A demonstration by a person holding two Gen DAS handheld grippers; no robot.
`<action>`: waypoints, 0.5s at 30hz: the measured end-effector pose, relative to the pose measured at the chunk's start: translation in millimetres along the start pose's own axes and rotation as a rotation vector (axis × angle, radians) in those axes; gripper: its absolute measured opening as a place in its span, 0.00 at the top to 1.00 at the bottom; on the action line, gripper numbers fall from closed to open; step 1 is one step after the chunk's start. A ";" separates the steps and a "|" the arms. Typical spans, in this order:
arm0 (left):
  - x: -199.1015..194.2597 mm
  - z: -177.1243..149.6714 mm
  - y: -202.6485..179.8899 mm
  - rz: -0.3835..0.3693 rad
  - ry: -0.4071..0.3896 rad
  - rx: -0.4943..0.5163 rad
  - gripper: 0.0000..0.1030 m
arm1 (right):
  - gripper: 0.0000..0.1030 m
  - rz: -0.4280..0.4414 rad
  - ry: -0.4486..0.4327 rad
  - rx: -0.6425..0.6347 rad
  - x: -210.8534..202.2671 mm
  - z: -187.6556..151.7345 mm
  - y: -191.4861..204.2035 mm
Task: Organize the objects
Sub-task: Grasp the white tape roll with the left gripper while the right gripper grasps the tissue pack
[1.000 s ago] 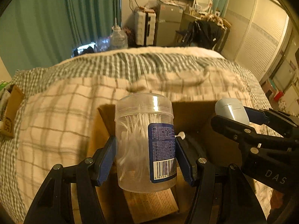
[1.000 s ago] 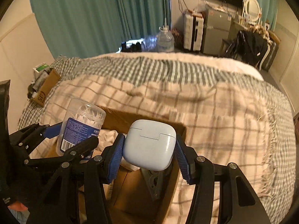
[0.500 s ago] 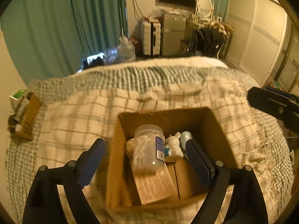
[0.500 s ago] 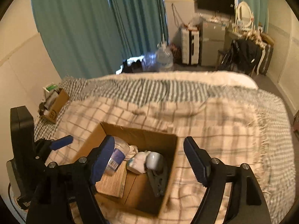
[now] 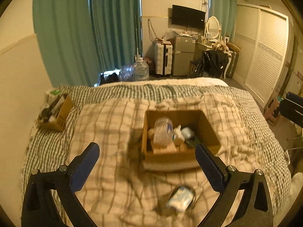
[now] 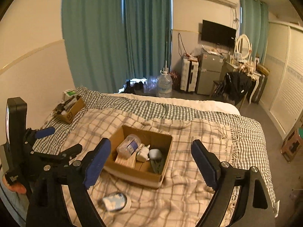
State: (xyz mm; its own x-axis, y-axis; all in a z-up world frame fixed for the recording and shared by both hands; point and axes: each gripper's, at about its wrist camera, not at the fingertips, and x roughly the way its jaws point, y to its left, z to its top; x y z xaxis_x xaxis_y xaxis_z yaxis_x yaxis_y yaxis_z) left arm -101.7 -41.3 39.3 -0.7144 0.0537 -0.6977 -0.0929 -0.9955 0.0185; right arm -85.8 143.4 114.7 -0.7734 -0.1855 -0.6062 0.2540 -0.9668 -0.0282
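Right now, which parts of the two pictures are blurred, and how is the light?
Left wrist view: warm dim yellow light; the cardboard box and the small round item on the blanket are smeared, while the tongs stay sharp. Right wrist view: same yellow cast, the box clearer, the round item still soft; straight walls bend at the fisheye edges.

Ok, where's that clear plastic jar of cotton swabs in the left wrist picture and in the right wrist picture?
Left wrist view: the cotton swab jar leans at the left side of the cardboard box, just right of picture centre.
Right wrist view: it lies tilted in the box's near-left part, centre-left of the picture.
Shared landmark: the white earbud case lies right of the jar in both views.
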 end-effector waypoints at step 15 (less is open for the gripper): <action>40.0 -144.6 28.7 0.118 0.085 -0.085 0.00 | 0.15 0.043 0.209 -0.135 93.1 -164.0 80.7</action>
State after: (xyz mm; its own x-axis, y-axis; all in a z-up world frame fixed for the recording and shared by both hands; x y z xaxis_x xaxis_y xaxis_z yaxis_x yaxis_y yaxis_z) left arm -32.7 -79.0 -91.6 -0.6557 -0.0676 -0.7520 0.0500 -0.9977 0.0461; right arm -42.0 77.0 -74.4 -0.6269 -0.1722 -0.7598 0.3705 -0.9238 -0.0963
